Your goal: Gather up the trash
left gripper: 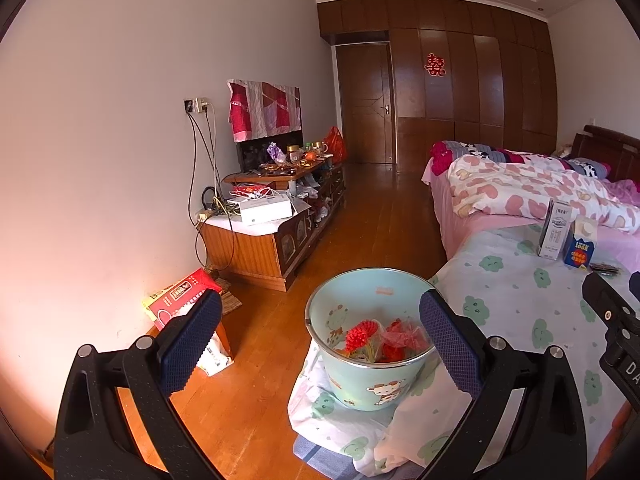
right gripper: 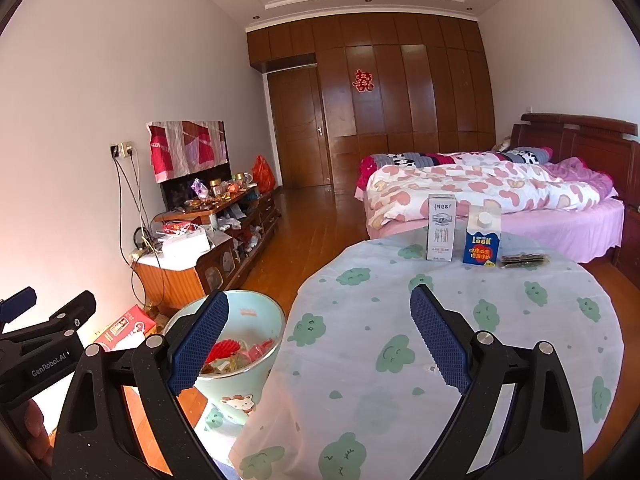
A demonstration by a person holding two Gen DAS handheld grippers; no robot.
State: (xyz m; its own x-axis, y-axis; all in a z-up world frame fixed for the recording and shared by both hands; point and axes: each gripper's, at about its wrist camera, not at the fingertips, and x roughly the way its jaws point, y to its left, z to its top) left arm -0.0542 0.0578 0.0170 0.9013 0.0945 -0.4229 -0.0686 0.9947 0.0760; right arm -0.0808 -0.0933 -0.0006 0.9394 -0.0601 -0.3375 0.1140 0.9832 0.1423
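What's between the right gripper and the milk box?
Just bare tablecloth, shown in the right wrist view: nothing sits between the open right gripper and the white milk carton.

The room has white walls (right gripper: 80,80) and a shiny brown wood floor (right gripper: 304,220). At the far end is a big brown wooden closet (right gripper: 420,92) with a red paper sign (right gripper: 363,80) on it, and a door (right gripper: 298,128) beside it. A bed (right gripper: 480,196) with a pink heart blanket stands on the right. A low wood cabinet (left gripper: 276,232) sits by the left wall.
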